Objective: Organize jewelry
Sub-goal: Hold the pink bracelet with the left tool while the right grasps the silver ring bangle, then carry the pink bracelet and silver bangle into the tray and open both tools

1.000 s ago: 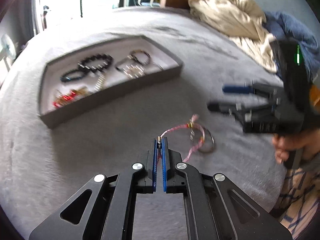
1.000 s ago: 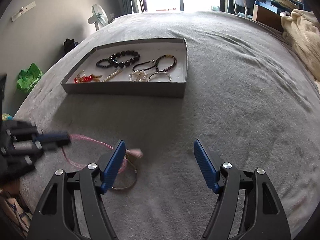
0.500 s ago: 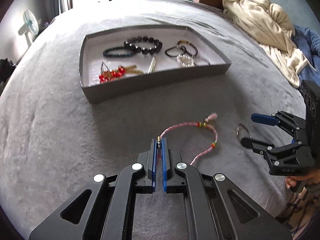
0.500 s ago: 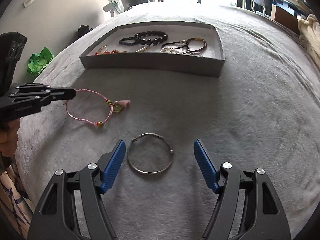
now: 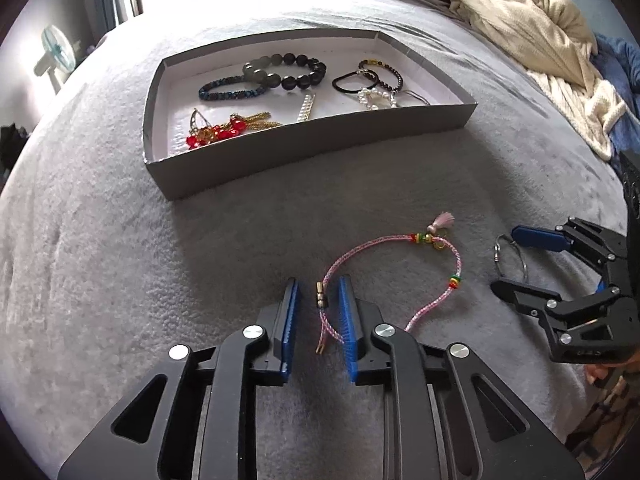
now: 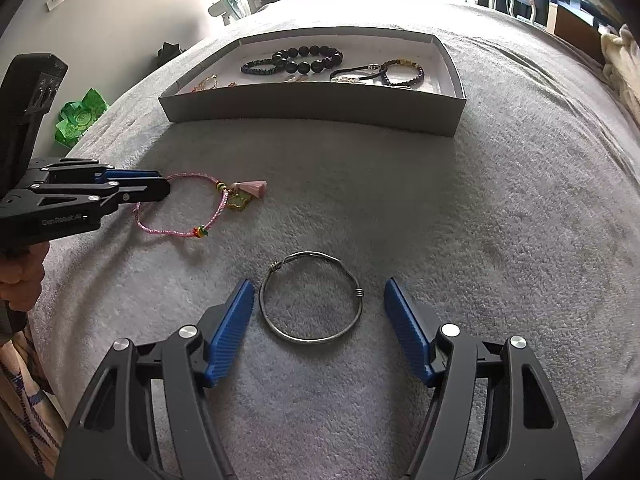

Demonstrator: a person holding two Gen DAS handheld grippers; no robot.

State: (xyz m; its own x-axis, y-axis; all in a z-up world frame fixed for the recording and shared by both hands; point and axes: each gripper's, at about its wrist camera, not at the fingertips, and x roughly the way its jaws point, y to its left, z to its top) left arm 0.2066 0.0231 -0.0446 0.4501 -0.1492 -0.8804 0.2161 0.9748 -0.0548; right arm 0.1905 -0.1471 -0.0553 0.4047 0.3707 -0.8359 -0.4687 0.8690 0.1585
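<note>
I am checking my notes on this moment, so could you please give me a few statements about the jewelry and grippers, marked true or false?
1. The left gripper is clamped shut on the pink cord bracelet. False: its fingers are apart.
2. The metal bangle lies between the open right gripper fingers. True.
3. The metal bangle is inside the tray. False: it lies on the grey blanket.
4. The tray holds a black bead bracelet. True.
</note>
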